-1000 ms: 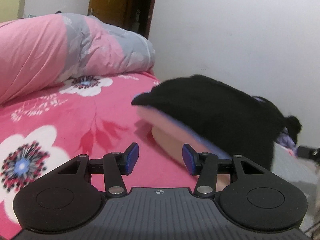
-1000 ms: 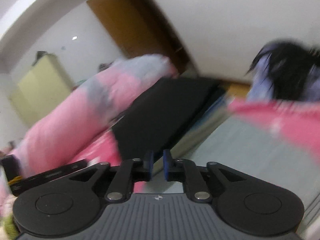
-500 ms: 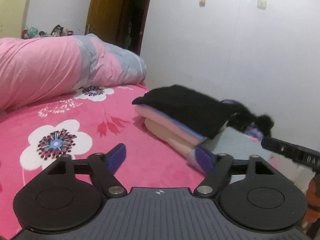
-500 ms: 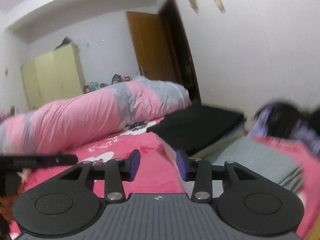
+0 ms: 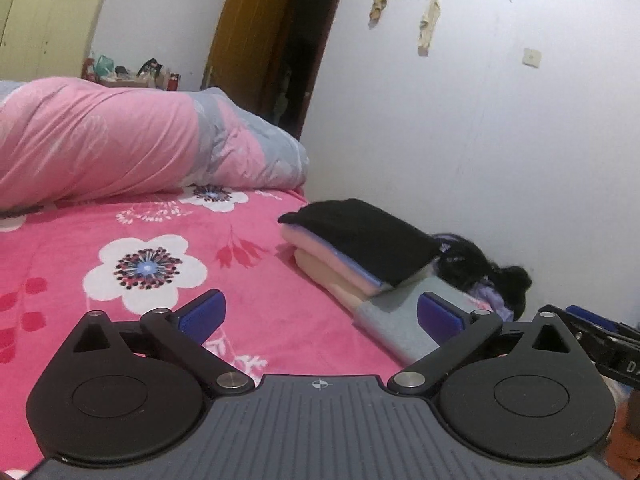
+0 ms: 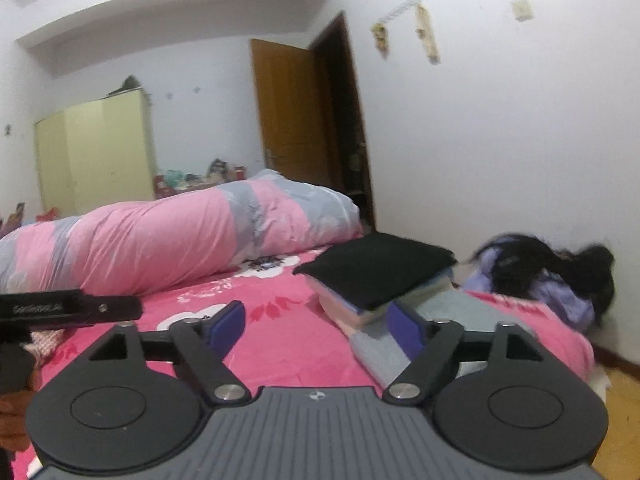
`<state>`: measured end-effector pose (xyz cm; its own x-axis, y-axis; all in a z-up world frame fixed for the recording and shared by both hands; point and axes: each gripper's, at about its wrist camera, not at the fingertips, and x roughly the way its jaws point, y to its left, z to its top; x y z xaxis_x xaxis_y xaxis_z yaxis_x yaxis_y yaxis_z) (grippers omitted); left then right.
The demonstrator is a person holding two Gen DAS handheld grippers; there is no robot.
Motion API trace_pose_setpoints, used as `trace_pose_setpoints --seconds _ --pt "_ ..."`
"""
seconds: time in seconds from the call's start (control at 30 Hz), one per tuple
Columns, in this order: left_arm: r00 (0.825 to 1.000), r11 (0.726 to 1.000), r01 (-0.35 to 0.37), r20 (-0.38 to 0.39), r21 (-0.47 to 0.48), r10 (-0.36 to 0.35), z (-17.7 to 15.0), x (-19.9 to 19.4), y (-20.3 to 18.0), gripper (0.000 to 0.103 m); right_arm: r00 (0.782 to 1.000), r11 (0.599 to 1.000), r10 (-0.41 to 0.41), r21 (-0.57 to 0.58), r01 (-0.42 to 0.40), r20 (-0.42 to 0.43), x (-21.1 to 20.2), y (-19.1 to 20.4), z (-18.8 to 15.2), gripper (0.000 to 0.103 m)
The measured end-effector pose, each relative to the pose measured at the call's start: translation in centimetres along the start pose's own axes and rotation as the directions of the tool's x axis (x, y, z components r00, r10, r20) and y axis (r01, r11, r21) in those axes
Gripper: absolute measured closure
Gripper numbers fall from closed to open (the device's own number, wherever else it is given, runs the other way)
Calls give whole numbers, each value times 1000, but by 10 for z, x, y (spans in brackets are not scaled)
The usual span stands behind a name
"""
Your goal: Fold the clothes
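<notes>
Two grippers up, both empty. Biggest first: we see the bed (image 5: 120,240) with its pink flowered sheet filling the lower half of both views, and a long pink-and-grey rolled quilt (image 5: 120,140) lying across its far side. Behind that, a yellow wardrobe (image 6: 96,152) on the left and an open brown door (image 6: 288,120) at the back wall.

Task items: the stack of folded clothes (image 5: 352,256) sits on the bed by the white wall, black piece on top, pink and pale layers under it. A folded grey piece (image 5: 396,324) lies flat just in front of the stack, touching its base. A loose heap of black and lilac clothes (image 6: 540,276) sits beside the stack, against the wall.

Our left gripper (image 5: 320,314) is spread wide with nothing between the blue pads; its jaws have just been opening. Our right gripper (image 6: 316,326) is also released and empty, jaws likewise just opening. Right pad of each overlaps the grey piece in view; we cannot tell whether it touches. Each gripper shows at the edge of the other's view.
</notes>
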<state>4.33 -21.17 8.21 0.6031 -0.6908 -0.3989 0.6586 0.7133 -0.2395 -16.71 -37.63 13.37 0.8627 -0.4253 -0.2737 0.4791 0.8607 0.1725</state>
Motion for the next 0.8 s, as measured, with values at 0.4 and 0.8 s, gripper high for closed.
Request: trace_pose_setpoints --seconds 0.4,0.8 --pt "995 996 -81 -61 -39 78 -17 -24 12 0 991 994 -112 -5 112 -79 1 24 -22 0" --pt "989 991 -131 -68 -16 130 -18 -20 13 0 982 987 -160 -27 158 -105 16 37 -29 0"
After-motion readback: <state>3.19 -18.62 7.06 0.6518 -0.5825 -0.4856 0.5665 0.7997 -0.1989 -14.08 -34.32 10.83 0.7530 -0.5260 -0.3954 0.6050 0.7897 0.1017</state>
